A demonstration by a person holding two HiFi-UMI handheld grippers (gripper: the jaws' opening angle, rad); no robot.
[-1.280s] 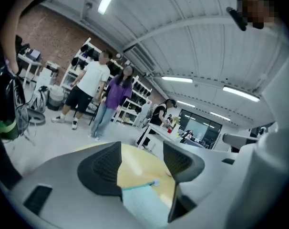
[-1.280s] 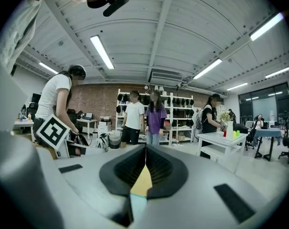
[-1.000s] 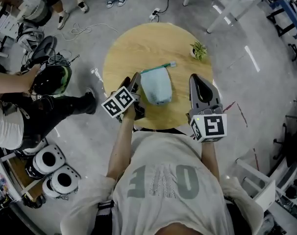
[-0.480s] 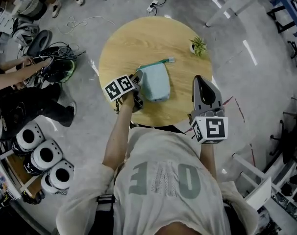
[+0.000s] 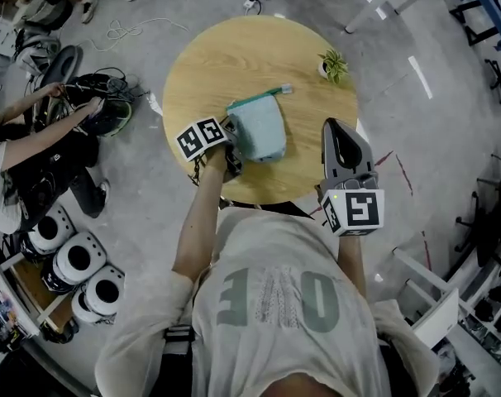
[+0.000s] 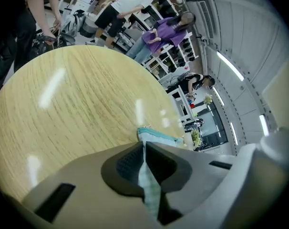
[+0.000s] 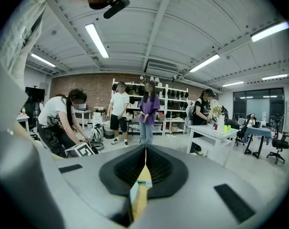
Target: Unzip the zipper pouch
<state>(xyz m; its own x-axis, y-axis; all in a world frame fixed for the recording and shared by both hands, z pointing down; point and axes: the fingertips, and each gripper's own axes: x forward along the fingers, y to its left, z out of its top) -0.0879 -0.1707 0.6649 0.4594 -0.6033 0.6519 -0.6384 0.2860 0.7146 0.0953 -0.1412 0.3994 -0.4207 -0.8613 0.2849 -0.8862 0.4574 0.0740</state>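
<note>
The left gripper [image 6: 143, 144] has just been closing, and its jaws are now pressed together on a thin fold of the pouch [image 5: 259, 129]: the left gripper view shows pale blue-green cloth pinched in the narrow slit between the dark pads. In the head view this grip sits at the pouch's 9 o'clock side, near its upper left corner. The pouch lies flat near the middle of the round wooden table [image 5: 234, 56], with its teal zipper [image 5: 259, 97] along the far edge, running from about 10 o'clock to 1 o'clock of the pouch. The right gripper [image 5: 333, 127] is above the table's rim at about 4 o'clock, well apart from the pouch, jaws squeezed tight and holding nothing; only table and a bit of the pouch show through the gap below its pads. A small potted plant [image 5: 335, 63] stands at the table's 2 o'clock
</note>
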